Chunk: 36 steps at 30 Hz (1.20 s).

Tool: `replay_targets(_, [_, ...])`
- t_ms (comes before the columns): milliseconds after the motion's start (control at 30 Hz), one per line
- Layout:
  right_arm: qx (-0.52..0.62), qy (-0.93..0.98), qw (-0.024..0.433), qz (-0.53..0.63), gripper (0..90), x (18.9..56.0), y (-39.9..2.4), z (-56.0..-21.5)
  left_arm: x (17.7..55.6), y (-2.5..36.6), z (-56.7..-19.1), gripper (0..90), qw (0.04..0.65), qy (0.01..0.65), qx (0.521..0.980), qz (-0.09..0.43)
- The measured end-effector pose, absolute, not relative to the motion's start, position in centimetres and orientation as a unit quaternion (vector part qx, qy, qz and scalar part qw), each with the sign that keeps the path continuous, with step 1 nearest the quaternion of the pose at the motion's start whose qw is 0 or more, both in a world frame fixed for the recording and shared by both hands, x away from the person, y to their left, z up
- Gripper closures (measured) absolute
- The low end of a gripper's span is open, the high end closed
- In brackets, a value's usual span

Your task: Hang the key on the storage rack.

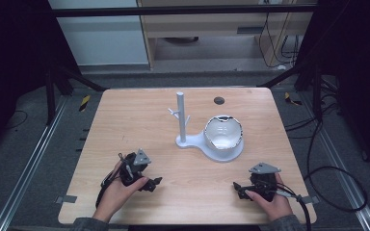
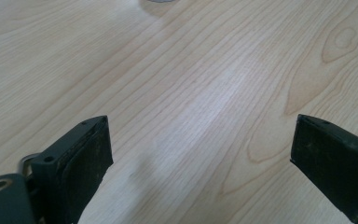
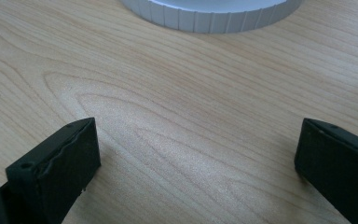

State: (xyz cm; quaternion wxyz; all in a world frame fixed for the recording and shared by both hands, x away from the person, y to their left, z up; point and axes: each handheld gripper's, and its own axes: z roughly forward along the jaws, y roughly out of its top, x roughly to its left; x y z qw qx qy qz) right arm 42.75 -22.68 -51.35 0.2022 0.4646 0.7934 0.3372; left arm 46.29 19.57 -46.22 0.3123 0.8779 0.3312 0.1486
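White cup (image 1: pixel 223 132) sits on the round base of a white peg stand (image 1: pixel 181 118), mid-desk (image 1: pixel 125 120). Left tool (image 1: pixel 151 184) and right tool (image 1: pixel 238 188) near front edge, well apart, both gaping, nothing between jaws.

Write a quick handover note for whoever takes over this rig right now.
Left tool: open, nothing between the jaws, near the table's front left.
Right tool: open, holding nothing, at front right, facing the stand's base.
White cup: sits on the round base of the white peg stand, mid-table.
Done: nothing gripped yet.
Left: probably pick up the cup; the pegs are bare.
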Motion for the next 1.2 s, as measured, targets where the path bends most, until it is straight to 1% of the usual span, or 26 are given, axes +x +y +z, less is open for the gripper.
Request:
replay_targets(67, [0.465,0.793,0.202,0.337,0.4,42.7,-22.7,-51.4,46.3,19.9,-46.0,5.3,0.308,0.335,0.878,0.15])
replay_targets(167, [0.464,0.794,0.202,0.337,0.4,42.7,-22.7,-51.4,46.3,20.5,-45.3,5.3,0.279,0.337,0.886,0.156])
replay_targets(233, [0.464,0.794,0.202,0.337,0.4,42.7,-22.7,-51.4,46.7,21.1,-44.5,5.0,0.258,0.34,0.894,0.139])
replay_targets(267, [0.464,0.794,0.202,0.337,0.4,42.7,-22.7,-51.3,46.7,21.1,-44.5,4.7,0.258,0.34,0.894,0.139])
replay_targets(300, [0.464,0.794,0.202,0.337,0.4,42.7,-22.7,-51.4,47.0,21.4,-44.1,4.8,0.239,0.344,0.898,0.133])
replay_targets(433, [0.463,0.795,0.2,0.338,0.4,42.7,-22.7,-51.4,47.7,22.6,-43.4,5.2,0.21,0.364,0.899,0.125])
replay_targets(767, [0.456,0.798,0.198,0.339,0.4,42.7,-22.8,-51.4,49.2,24.6,-42.6,5.5,0.158,0.392,0.902,0.094])
replay_targets(800, [0.457,0.798,0.199,0.339,0.4,42.6,-22.8,-51.4,49.6,24.6,-42.3,7.5,0.145,0.397,0.902,0.091])
replay_targets(933, [0.457,0.798,0.199,0.339,0.4,42.6,-22.8,-51.4,49.9,24.3,-42.1,9.7,0.124,0.394,0.907,0.085])
replay_targets(1100, [0.459,0.797,0.199,0.339,0.4,42.6,-22.8,-51.4,50.2,24.0,-42.6,17.4,0.093,0.386,0.915,0.068])
replay_targets(1200, [0.456,0.798,0.201,0.338,0.4,42.6,-22.8,-51.4,50.4,23.9,-42.8,18.4,0.086,0.384,0.917,0.069])
